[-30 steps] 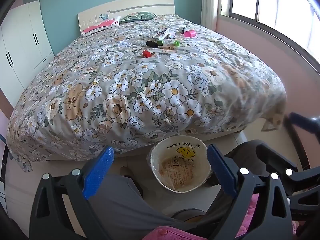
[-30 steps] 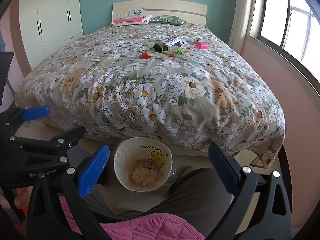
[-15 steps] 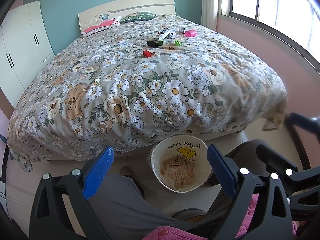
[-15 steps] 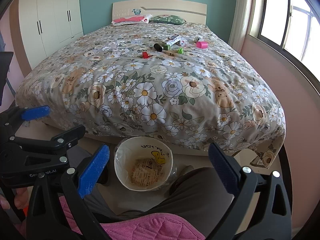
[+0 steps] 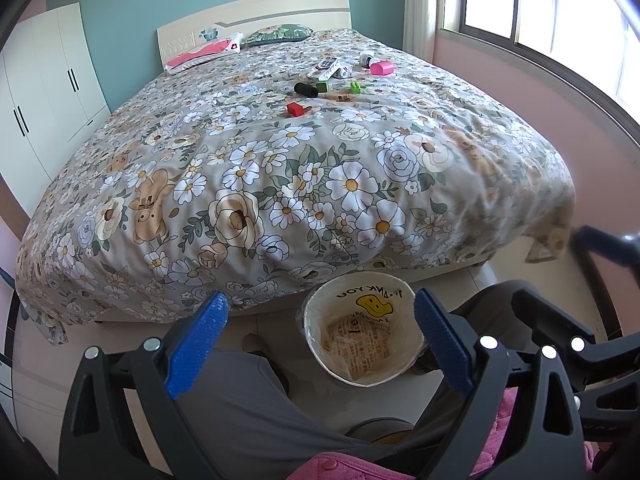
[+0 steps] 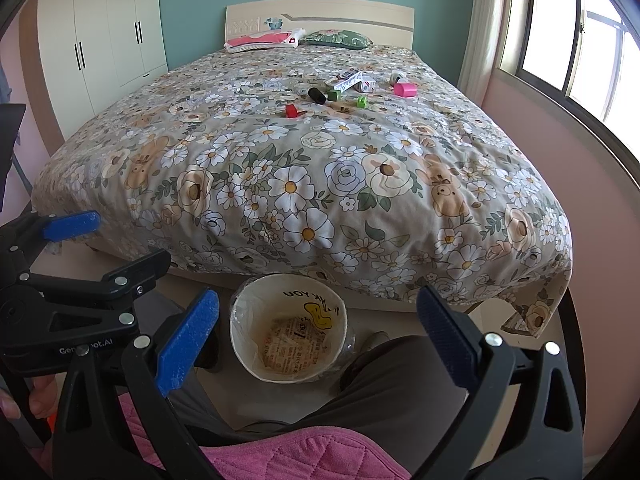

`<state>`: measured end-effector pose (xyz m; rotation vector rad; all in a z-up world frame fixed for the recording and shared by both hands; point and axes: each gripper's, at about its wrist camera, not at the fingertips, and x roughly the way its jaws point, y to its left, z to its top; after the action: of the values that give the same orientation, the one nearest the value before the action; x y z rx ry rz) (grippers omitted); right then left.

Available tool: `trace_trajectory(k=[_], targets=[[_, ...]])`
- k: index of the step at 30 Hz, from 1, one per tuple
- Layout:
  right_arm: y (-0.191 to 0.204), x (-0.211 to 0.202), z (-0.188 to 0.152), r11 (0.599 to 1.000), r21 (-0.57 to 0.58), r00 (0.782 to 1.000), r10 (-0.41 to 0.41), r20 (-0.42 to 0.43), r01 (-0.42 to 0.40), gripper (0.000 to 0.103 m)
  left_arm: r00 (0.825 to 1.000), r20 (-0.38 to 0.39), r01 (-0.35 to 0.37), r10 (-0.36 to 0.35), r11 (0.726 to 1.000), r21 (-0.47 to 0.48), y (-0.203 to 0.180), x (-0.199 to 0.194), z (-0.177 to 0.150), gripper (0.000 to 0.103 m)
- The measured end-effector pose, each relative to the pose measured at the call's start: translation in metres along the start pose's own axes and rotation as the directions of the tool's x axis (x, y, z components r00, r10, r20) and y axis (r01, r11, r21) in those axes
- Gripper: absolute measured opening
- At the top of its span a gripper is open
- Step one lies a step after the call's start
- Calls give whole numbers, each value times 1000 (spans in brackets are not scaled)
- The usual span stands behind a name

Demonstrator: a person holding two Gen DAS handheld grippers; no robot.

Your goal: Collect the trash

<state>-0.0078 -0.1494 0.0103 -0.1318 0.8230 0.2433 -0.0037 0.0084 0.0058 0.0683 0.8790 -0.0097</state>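
Note:
A white trash bin (image 5: 360, 332) lined with a printed bag stands on the floor at the foot of the bed; it also shows in the right wrist view (image 6: 289, 334). Small trash items lie far up the bed: a red block (image 5: 295, 109), a black cylinder (image 5: 306, 90), green blocks (image 5: 355, 87), a white box (image 5: 329, 69) and a pink cup (image 5: 382, 67). They show in the right wrist view too, the red block (image 6: 291, 111) nearest. My left gripper (image 5: 316, 338) is open and empty above the bin. My right gripper (image 6: 318, 330) is open and empty above the bin.
The floral bed (image 5: 280, 168) fills the room's middle. White wardrobes (image 6: 104, 40) stand left, a window (image 5: 560, 20) and pink wall right. Pillows (image 6: 264, 38) lie at the headboard. The person's grey-trousered legs (image 5: 248, 400) flank the bin.
Both views shifted very slightly; the bed and bin sit a touch differently in frame. Both grippers stay open and empty.

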Motion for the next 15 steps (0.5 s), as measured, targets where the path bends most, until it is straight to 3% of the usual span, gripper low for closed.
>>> trace_trajectory(k=[15], targets=[[0, 0, 1, 1000, 1, 1000, 1, 0, -1, 97, 1000, 3, -3, 3, 1000, 1, 4, 1, 0, 96]])
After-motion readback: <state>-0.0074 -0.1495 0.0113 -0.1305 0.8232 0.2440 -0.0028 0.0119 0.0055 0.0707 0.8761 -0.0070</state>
